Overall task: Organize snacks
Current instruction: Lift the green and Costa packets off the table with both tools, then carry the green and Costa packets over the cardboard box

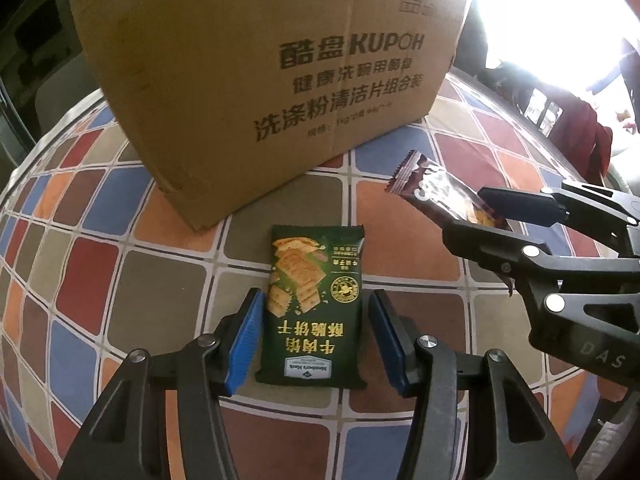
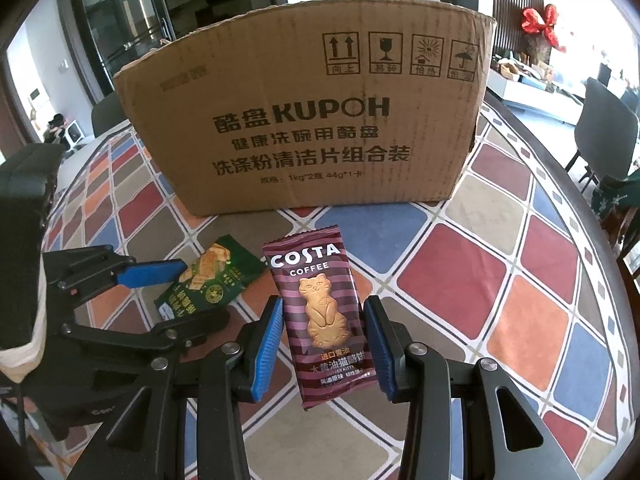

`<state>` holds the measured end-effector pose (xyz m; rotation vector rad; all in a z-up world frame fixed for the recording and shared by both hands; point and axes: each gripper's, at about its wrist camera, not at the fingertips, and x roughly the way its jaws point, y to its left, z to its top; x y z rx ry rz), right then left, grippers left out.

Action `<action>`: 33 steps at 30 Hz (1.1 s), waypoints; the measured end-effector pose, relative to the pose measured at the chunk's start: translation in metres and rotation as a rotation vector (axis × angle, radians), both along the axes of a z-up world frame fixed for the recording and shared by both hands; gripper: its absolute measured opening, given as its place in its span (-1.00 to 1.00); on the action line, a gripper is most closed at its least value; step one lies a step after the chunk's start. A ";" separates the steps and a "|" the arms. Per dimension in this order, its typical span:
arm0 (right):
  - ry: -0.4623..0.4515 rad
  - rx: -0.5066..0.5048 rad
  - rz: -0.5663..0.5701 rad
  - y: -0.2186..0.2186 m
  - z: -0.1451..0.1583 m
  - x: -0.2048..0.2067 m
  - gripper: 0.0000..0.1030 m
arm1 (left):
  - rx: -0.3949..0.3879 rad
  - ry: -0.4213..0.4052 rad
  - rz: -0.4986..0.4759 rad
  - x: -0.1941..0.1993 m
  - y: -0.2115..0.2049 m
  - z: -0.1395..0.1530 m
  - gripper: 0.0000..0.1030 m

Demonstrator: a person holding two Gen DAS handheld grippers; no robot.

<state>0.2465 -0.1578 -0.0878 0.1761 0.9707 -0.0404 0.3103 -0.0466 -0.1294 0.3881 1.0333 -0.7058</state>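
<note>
A green cracker packet point(image 1: 312, 304) lies flat on the chequered tablecloth point(image 1: 120, 280), in front of a big cardboard box point(image 1: 260, 80). My left gripper point(image 1: 316, 296) straddles it, open; a thin gap shows between each blue pad point(image 1: 246, 340) and the packet's edges. In the right wrist view the packet point(image 2: 212, 280) lies between the left gripper's point(image 2: 200, 292) fingers. My right gripper point(image 2: 324, 340) is shut on a maroon Costa biscuit packet point(image 2: 320, 312), held upright above the table. From the left wrist view, that packet point(image 1: 436, 192) sticks out of the right gripper point(image 1: 476, 216).
The open-topped box point(image 2: 312, 128) stands behind both packets on the round table point(image 2: 500, 280). Dark chairs point(image 2: 608, 132) stand past the table's right edge. A red cloth point(image 1: 580, 128) hangs at the far right. Bare tablecloth lies to the right of the box.
</note>
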 end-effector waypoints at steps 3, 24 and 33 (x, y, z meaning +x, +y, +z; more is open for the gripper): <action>-0.002 0.002 0.002 0.000 0.001 -0.001 -0.18 | 0.004 -0.004 0.004 -0.001 -0.002 0.000 -0.14; -0.006 0.009 -0.008 -0.004 0.001 -0.004 -0.18 | -0.041 -0.060 0.115 -0.015 0.005 0.017 -0.19; -0.057 0.024 0.010 -0.008 0.018 -0.013 -0.18 | -0.117 -0.131 0.225 -0.037 0.011 0.052 -0.19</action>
